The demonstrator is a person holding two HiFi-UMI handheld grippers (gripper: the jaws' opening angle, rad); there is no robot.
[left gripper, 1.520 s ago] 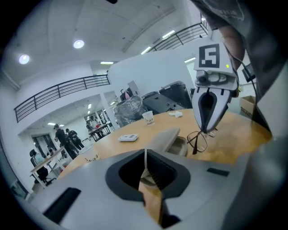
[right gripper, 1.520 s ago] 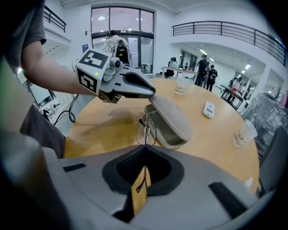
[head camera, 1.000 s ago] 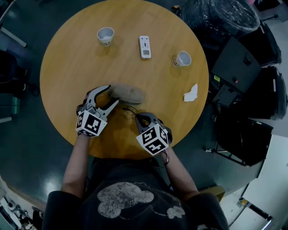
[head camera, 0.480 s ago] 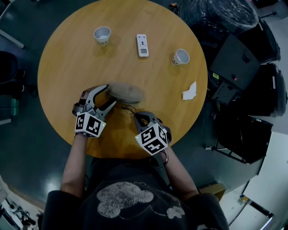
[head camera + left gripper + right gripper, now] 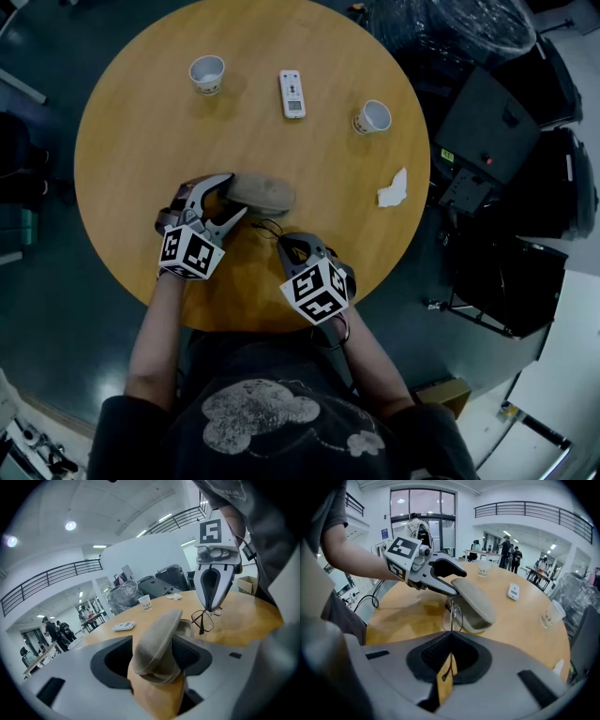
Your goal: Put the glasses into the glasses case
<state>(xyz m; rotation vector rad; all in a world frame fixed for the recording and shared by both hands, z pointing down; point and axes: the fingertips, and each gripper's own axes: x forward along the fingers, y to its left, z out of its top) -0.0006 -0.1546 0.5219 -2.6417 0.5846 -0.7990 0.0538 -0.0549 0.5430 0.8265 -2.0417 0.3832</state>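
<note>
closest to you, your right gripper (image 5: 287,246) is pinched fully together on a thin arm of the glasses (image 5: 451,616), which hang off its tips above the table (image 5: 141,150). they sit just short of the case, not touching it as far as i can see.

a little beyond, your left gripper (image 5: 236,194) has its jaws spread wide, straddling one end of the glasses case (image 5: 267,193). there is a gap on at least one side, so i read it as bracketing the case rather than squeezing it. the case lies on the table with its lid (image 5: 157,637) lifted and its mouth turned toward the glasses.

so picking up the glasses and opening the case look done. the insertion itself is left, since the glasses are outside the opening, and then shutting the lid.

farther out sit a crumpled tissue (image 5: 393,189), a remote (image 5: 292,94) and two paper cups (image 5: 207,73) (image 5: 373,116), all well apart from your work.
</note>
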